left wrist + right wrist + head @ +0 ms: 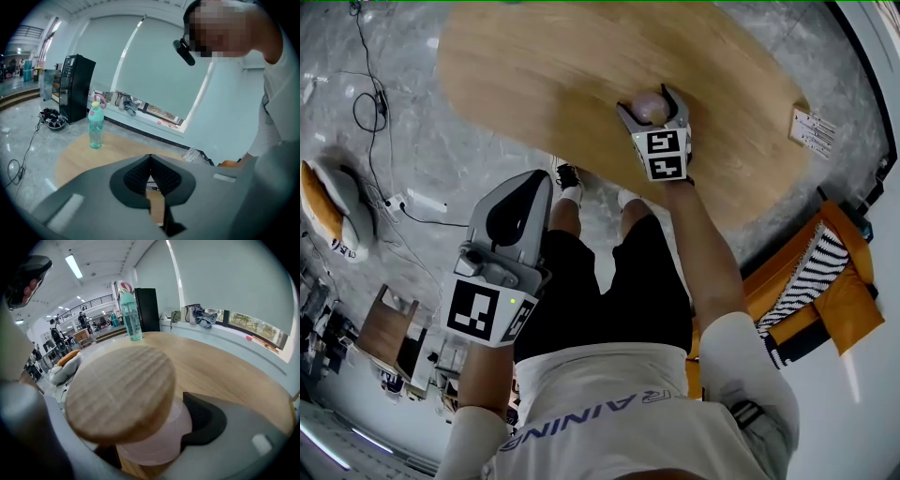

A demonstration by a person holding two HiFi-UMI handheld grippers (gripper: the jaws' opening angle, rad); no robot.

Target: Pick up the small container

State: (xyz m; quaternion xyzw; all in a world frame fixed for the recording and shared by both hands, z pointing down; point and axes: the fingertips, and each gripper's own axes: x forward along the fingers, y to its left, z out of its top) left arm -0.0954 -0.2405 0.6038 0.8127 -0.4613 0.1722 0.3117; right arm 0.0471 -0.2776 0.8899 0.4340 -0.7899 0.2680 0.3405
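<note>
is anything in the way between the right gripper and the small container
Nothing visible. The small container, with its wooden lid, already sits between the jaws of the right gripper, which close on its pink body.

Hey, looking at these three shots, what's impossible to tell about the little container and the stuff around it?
- The small container base, right gripper view: its wooden lid hides most of it, so lifted or resting on the table is unclear.
- Its sides, head view: the right tool covers them.
- Print on the card at the table edge, head view: too small.
</note>
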